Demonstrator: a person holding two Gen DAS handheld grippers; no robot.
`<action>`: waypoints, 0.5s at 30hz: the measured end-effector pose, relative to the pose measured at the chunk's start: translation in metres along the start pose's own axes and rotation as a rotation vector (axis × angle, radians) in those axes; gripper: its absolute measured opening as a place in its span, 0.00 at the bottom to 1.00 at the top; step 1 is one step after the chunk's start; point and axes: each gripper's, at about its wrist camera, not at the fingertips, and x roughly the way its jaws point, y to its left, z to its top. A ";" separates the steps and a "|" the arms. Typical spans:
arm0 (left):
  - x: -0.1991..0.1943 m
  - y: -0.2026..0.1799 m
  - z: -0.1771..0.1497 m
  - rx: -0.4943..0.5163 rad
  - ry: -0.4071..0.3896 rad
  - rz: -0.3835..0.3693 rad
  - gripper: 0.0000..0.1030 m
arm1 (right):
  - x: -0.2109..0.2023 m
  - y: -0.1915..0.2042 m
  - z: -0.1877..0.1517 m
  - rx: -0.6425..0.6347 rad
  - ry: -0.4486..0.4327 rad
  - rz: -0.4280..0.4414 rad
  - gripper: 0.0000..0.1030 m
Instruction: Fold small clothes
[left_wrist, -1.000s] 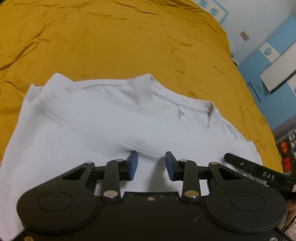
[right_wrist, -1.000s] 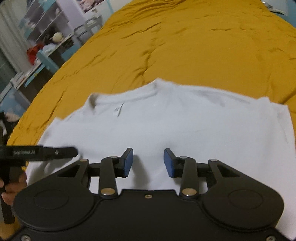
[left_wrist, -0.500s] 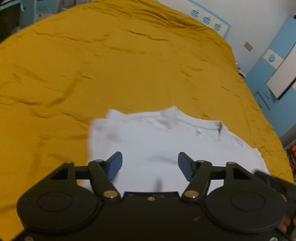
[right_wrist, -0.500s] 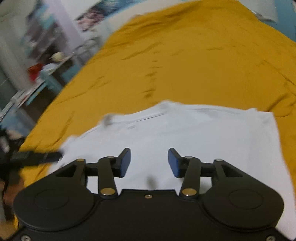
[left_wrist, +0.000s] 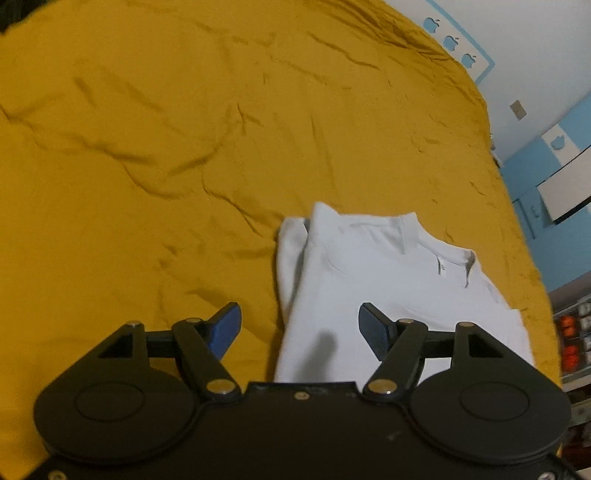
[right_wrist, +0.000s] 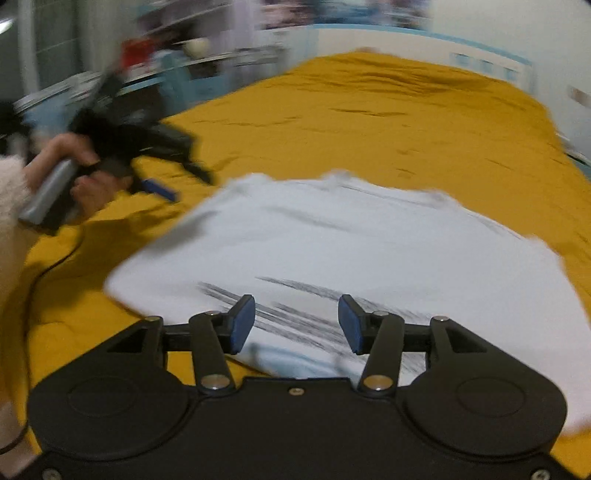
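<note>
A small white T-shirt (left_wrist: 388, 273) lies folded on the mustard bedspread (left_wrist: 184, 147), its collar at the far side and a sleeve tucked along its left edge. My left gripper (left_wrist: 299, 325) hovers above that left edge with its jaws opening and nothing between them. One finger is over the bedspread, the other over the shirt. In the blurred right wrist view the shirt (right_wrist: 332, 240) spreads out ahead. My right gripper (right_wrist: 297, 321) is open above its near edge and holds nothing. A hand (right_wrist: 85, 173) carries the left gripper (right_wrist: 181, 182) at the shirt's left.
The bedspread stretches far beyond the shirt, wrinkled all over. A blue and white cabinet (left_wrist: 554, 177) stands past the bed's right edge. Cluttered shelves (right_wrist: 184, 62) line the room on the left. A thin dark cable (right_wrist: 48, 269) trails over the bedspread near the hand.
Both grippers have let go of the shirt, opened wider and drawn back from it. The left one has shifted to the shirt's left edge. The right view has swung and blurred.
</note>
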 end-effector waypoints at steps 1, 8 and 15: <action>0.003 -0.001 0.000 0.001 0.009 -0.008 0.70 | -0.005 -0.012 -0.005 0.026 0.002 -0.048 0.48; 0.044 -0.007 -0.004 -0.014 0.053 -0.021 0.80 | -0.020 -0.091 -0.034 0.220 0.038 -0.319 0.48; 0.060 -0.022 -0.013 0.068 0.067 -0.002 0.83 | -0.023 -0.125 -0.055 0.352 0.044 -0.383 0.49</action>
